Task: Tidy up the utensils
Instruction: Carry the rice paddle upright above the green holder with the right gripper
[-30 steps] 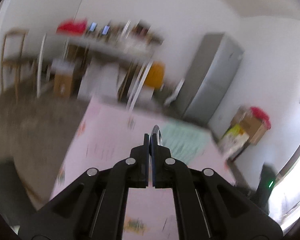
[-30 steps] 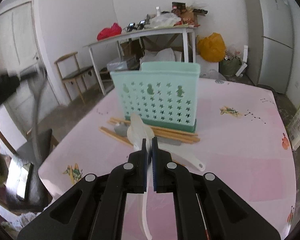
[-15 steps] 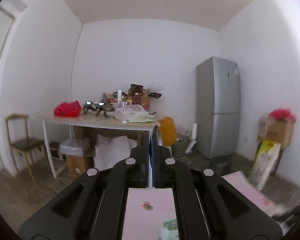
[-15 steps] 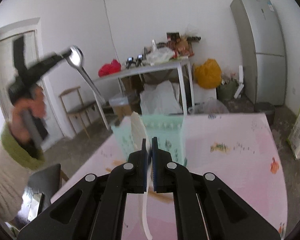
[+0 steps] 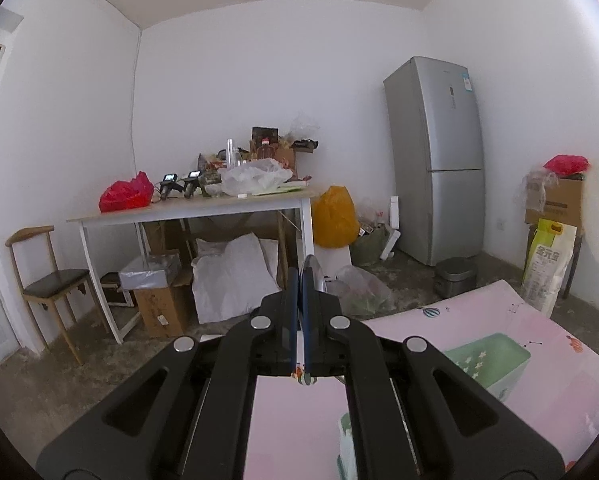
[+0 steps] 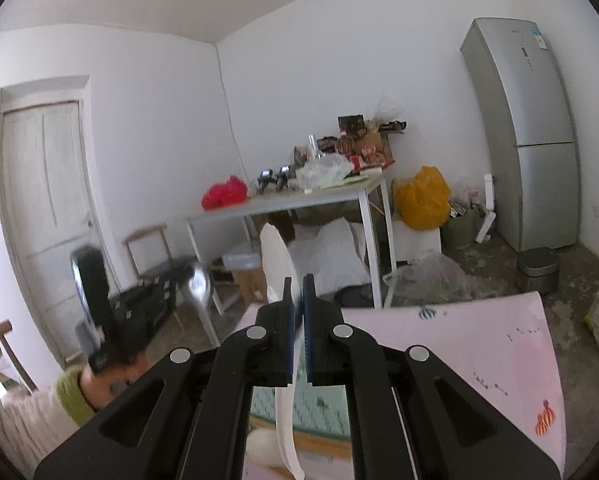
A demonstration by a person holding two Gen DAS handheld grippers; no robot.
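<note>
- The black two-finger right gripper (image 6: 298, 280) is clenched on a white plastic rice scoop (image 6: 275, 256), whose broad pale blade rises above the fingertips while its handle hangs down between the gripper's arms.
- The black two-finger left gripper (image 5: 302, 276) is clamped on a shiny metal spoon (image 5: 313, 272), seen edge-on just past its fingertips; in the right wrist view the spoon's bowl (image 6: 197, 282) shows blurred at the left, with the hand (image 6: 99, 384) and its green cuff below it.
- Beneath both grippers lies a pink patterned tablecloth (image 6: 459, 352) covering the near table.
- A mint-green perforated plastic utensil holder (image 5: 487, 360) stands on that cloth, to the right of the left gripper; the right wrist view looks down on it (image 6: 323, 408) just under the scoop's handle.
- Wooden chopsticks (image 6: 319, 446) lie on the cloth touching the holder's base.
- Farther off, a white-legged side table (image 5: 195, 212) carries a red plastic bag (image 5: 125, 196) and assorted clutter.
- A wooden chair (image 5: 45, 280) stands left of it, and a tall silver refrigerator (image 5: 439, 160) stands against the back wall.
</note>
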